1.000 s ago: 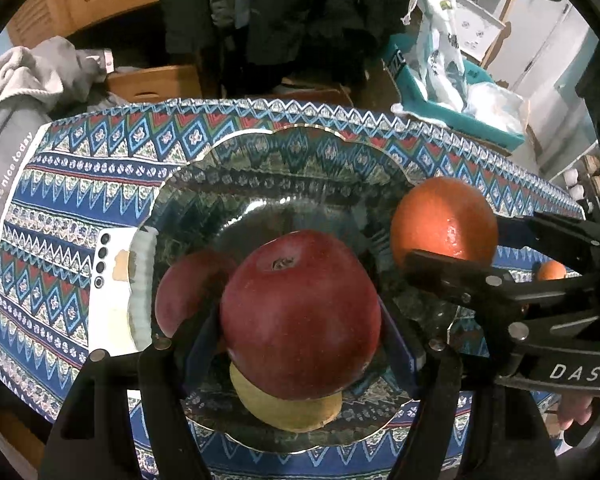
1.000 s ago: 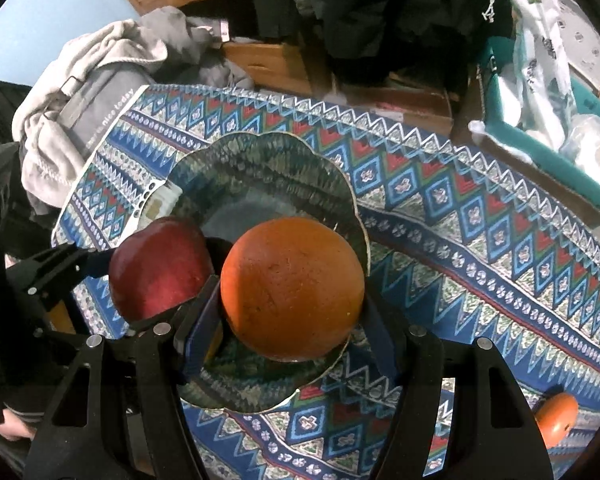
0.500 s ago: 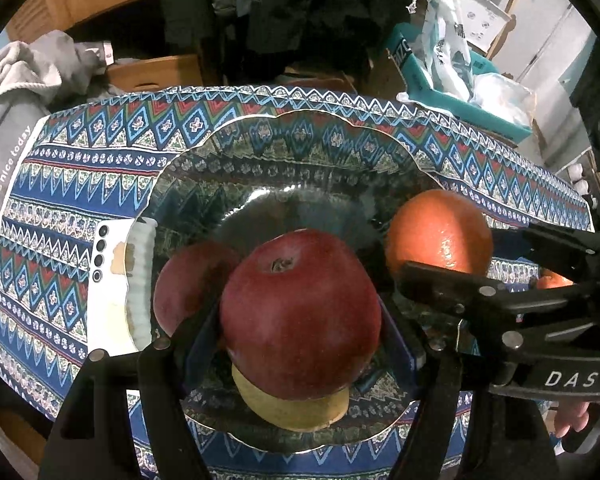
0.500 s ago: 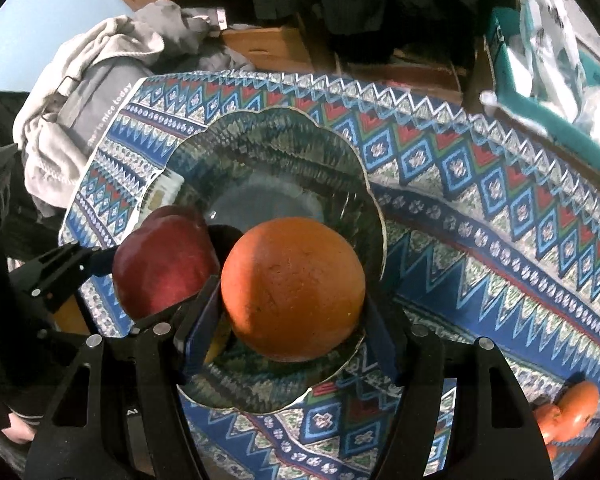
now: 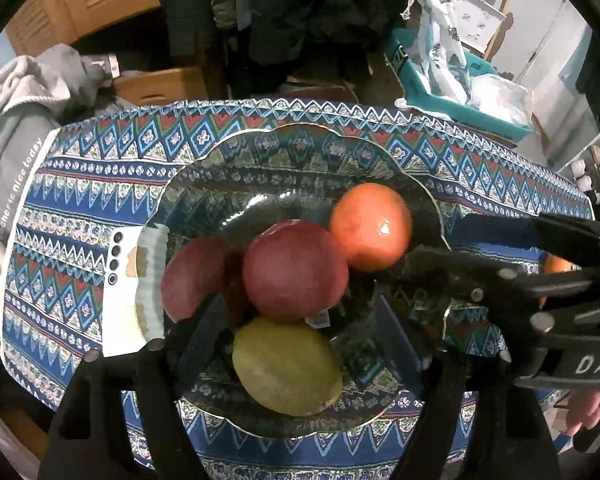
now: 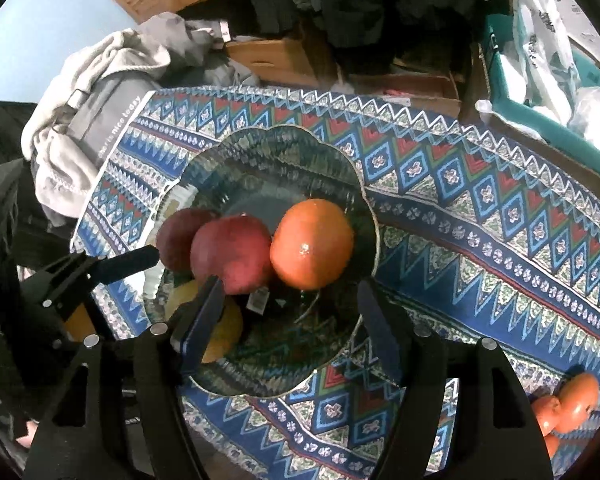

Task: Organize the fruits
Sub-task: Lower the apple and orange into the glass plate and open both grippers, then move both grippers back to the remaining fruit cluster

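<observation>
Both fruits I carried now rest in the scalloped dark glass bowl (image 5: 388, 160) on the blue patterned cloth of the worktop (image 6: 480, 216). My left tool (image 5: 300, 322) is letting go — its jaws are opening, the blue pads clear of the round dark-red apple (image 5: 296, 270), which sits just ahead of them against a second dark-red apple (image 5: 198, 276) and above the yellow-green lemon-shaped fruit (image 5: 286, 366) lying between the pads. My right tool (image 6: 290, 308) is opening too, its pads apart from the glossy round orange (image 6: 312, 244), which lies ahead and between them, touching the apple. Judging by what remains, the small orange fruits (image 6: 572, 404) at the near right of the cloth come next; they lie well apart from the bowl, on my right tool's side, so that hand is nearer. Readable writing: "DAS" on the right tool's black body (image 5: 596, 364), and "is nice today" on the grey garment (image 6: 112, 120). A small label under the apple is too blurred to read.
</observation>
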`<state>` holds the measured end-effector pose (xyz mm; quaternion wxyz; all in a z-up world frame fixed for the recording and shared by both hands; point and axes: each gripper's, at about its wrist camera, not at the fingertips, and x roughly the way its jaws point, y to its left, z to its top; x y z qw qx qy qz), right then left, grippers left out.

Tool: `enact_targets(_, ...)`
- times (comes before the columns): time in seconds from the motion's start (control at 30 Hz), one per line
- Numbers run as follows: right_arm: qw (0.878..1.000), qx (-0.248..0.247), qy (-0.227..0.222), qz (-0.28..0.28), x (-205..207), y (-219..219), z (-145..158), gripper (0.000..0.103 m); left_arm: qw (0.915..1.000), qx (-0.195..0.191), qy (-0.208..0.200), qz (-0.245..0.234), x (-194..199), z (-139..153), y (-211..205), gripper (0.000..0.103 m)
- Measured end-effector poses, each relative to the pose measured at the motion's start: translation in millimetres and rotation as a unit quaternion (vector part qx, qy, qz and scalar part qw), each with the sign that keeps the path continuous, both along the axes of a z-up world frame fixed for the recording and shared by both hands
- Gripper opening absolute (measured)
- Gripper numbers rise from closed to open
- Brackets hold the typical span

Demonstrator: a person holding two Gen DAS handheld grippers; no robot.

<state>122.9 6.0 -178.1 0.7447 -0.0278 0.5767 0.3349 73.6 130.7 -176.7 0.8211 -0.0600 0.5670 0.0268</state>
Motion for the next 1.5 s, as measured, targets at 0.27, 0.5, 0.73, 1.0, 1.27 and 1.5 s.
enact_targets(0.27, 0.999, -0.017, -0.045, -0.019, -7, -20, 29, 0.075, 0.9999, -0.002, -0.004, -0.014, -6, 12, -14, 0.081)
enact_targets(0.5, 0.996, -0.032, -0.063, -0.047, -14, -53, 46, 0.075, 0.9992, -0.003, -0.015, -0.038, -14, 27, -35, 0.081)
enact_targets(0.73, 0.994, -0.047, -0.077, -0.066, -27, -90, 57, 0.075, 0.9967, -0.001, -0.021, -0.079, -24, 38, -67, 0.081)
enact_targets(1.0, 0.991, -0.067, -0.083, -0.081, -51, -140, 63, 0.078, 0.9909, -0.008, -0.019, -0.133, -36, 46, -110, 0.081)
enact_targets(1.27, 0.989, -0.078, -0.08, -0.097, -72, -182, 58, 0.079, 0.9835, 0.007, -0.017, -0.18, -48, 50, -151, 0.081)
enact_targets(1.5, 0.985, -0.094, -0.066, -0.129, -76, -220, 45, 0.081, 0.9784, 0.013, 0.005, -0.206, -52, 36, -178, 0.083)
